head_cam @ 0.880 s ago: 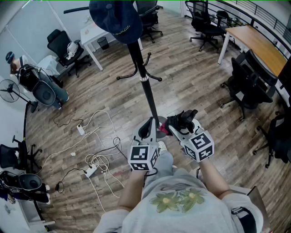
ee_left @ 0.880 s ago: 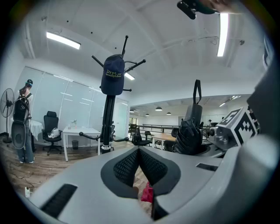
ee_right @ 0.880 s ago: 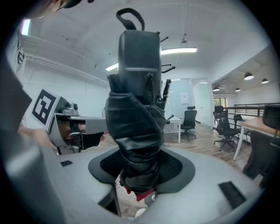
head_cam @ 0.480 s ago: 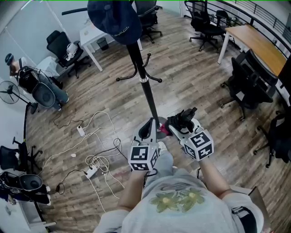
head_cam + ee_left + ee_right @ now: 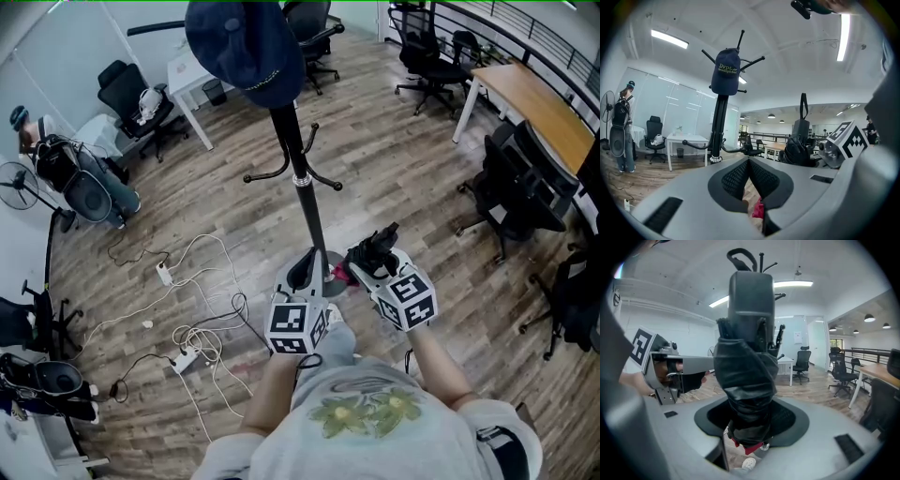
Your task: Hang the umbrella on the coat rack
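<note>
Evidently the approach is in hand: the left gripper (image 5: 749,161), pressed together empty, sits at six o'clock from the coat rack (image 5: 305,202); the right gripper (image 5: 750,420), at five o'clock, pinches the folded umbrella (image 5: 745,371), which next needs lifting onto a hook (image 5: 330,184).

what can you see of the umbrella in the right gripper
The umbrella is compact, black and folded, its glossy fabric crumpled, with a boxy dark handle and loop strap at the far end. The right gripper holds it by the fabric part, handle pointing away from the jaws. It is not yet on the coat rack just ahead.
</note>
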Available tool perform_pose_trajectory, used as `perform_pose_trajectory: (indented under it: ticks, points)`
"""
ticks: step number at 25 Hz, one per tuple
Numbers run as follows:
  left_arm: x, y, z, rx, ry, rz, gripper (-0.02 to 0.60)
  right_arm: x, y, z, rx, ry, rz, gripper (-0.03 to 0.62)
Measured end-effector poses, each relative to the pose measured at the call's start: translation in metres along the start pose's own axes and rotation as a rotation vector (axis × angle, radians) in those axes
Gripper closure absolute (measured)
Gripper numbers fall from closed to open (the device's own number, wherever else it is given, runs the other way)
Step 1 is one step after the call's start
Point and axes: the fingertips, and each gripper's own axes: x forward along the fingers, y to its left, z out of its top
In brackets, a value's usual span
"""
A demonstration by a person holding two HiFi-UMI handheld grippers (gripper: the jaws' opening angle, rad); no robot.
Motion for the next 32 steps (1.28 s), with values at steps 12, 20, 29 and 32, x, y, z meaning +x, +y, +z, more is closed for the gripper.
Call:
perform_pose_trajectory:
  ticks: [12, 20, 29, 32]
  points:
    - [0.041, 0.031, 0.002, -0.011, 0.026, 0.007, 0.58, 0.055, -0.029, 0.003, 0.014, 0.065, 0.013, 0.371]
    - [0.055, 0.045, -0.007, -0.02, 0.052, 0.014, 0.58, 0.081, -0.038, -0.01, 0.024, 0.111, 0.022, 0.37]
    - [0.07, 0.055, -0.018, -0.037, 0.074, 0.023, 0.58, 0.105, -0.05, -0.032, 0.038, 0.176, 0.031, 0.37]
    - [0.072, 0.061, -0.021, -0.043, 0.083, 0.027, 0.58, 0.113, -0.053, -0.038, 0.044, 0.198, 0.025, 0.37]
